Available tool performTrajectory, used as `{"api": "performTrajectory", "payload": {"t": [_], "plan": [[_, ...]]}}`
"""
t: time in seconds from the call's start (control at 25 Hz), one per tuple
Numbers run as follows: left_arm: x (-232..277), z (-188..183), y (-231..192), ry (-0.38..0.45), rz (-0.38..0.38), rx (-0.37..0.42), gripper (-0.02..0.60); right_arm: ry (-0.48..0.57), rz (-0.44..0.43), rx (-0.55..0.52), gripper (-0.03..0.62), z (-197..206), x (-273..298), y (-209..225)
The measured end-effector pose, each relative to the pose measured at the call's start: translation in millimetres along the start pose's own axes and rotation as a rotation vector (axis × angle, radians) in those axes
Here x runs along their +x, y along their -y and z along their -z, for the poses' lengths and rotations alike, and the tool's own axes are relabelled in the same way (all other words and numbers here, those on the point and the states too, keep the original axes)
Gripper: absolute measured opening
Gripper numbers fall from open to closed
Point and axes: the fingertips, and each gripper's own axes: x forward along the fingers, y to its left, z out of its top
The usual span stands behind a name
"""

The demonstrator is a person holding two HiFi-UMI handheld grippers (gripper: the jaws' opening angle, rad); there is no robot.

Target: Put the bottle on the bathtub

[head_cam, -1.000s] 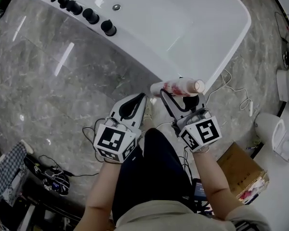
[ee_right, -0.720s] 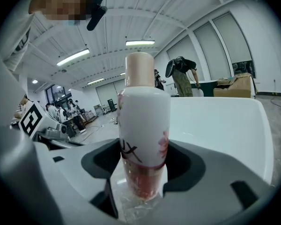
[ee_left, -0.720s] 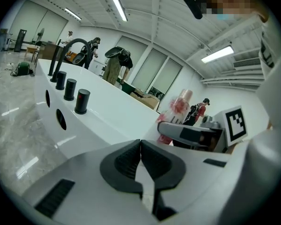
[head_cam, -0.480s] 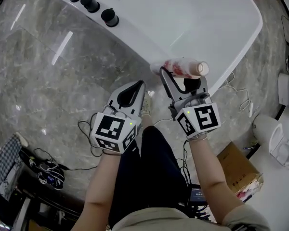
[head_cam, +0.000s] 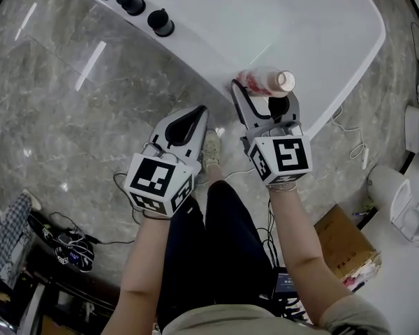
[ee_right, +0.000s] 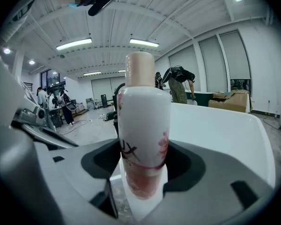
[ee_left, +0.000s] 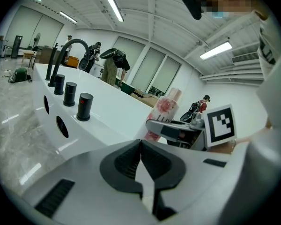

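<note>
White gloss all across the top of the head view: that's the bathtub (head_cam: 216, 33), with grey marble floor (head_cam: 70, 117) round it. Right tool (head_cam: 260, 96) is out over the tub's near rim, and it has the bottle (head_cam: 265, 82) clamped. In the right gripper view the two dark pads sit wide apart, pressed to either side of the bottle's (ee_right: 143, 125) lower body, with white plastic, a red flower print and a pale cap on top. From the head camera the bottle lies across the jaws, cap towards the picture's right, right at the rim's edge; whether its base touches the tub, I can't tell.

Left tool (head_cam: 195, 117) hangs beside it, over the floor just short of the tub wall. Its jaws are closed together with nothing between them, plain to see in the left gripper view (ee_left: 141, 146). That same view catches the bottle (ee_left: 161, 114) tilted above the white rim (ee_left: 107, 111), gripped by the right tool. Further along the rim stand black knobs (ee_left: 85, 107) and a curved black spout (ee_left: 68, 46). A cardboard box (head_cam: 349, 246) sits on the floor at lower right.
</note>
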Motion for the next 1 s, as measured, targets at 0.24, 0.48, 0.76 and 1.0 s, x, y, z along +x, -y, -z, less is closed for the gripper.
{"api": "performTrajectory", "payload": {"t": [0.24, 0.48, 0.76, 1.0], "plan": [[0, 17, -2, -0.040, 0.005, -0.029, 0.008, -0.010, 0.020, -0.080, 0.287, 4, 4, -13], [0, 21, -5, -0.076, -0.051, -0.041, 0.008, 0.011, -0.011, -0.038, 0.288, 6, -3, -19], [-8, 21, 4, -0.072, -0.034, -0.047, 0.008, -0.012, -0.050, 0.080, 0.318, 11, -8, -23], [-16, 18, 24, -0.084, 0.026, 0.001, 0.008, -0.022, -0.029, 0.113, 0.334, 17, -28, -26]]}}
